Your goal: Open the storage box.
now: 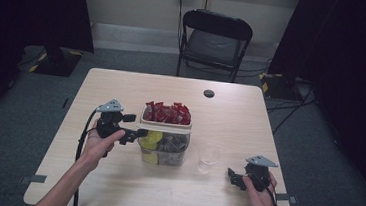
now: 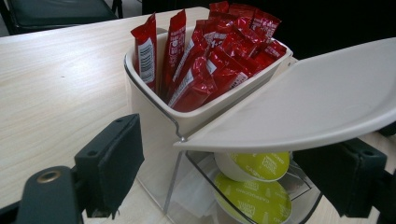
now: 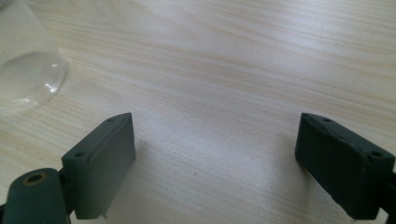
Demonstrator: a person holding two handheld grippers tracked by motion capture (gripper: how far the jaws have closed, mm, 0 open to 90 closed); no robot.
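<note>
**Left claw at the container lid, right claw parked wide**

Left claw (image 1: pixel 135 133) sits against the left side of the clear container (image 1: pixel 163 151), mid-worktop (image 1: pixel 113 187). In the left gripper view its jaws straddle the container's near-left corner, with the beige lid (image 2: pixel 322 102) running across between them. The lid is tilted up and sits just over the right jaw; contact between pad and lid can't be confirmed. Jaws part-open, nothing visibly pinched. The grip state can't be told from these views.

Container layout: the upper beige compartment is packed with red sachets (image 2: pixel 205 60) standing on end, fanned slightly. The lower clear compartment holds yellow-green capsules (image 2: pixel 261 186), stacked; darker ones beside them in the high view, detail too small to read.

Right claw (image 1: pixel 234 179) is at the near-right of the worktop, held low, well apart from the container. In the right gripper view its jaws are spread wide over bare wood, nothing between them.

Clear plastic cup (image 1: pixel 208 158) stands upright just right of the container, between it and the right claw, apart from both. Its edge shows at the top-left corner of the right gripper view.

A black folding chair (image 1: pixel 215 40) stands beyond the far edge. There is a small dark round fitting (image 1: pixel 209 93) on the far part of the worktop.
</note>
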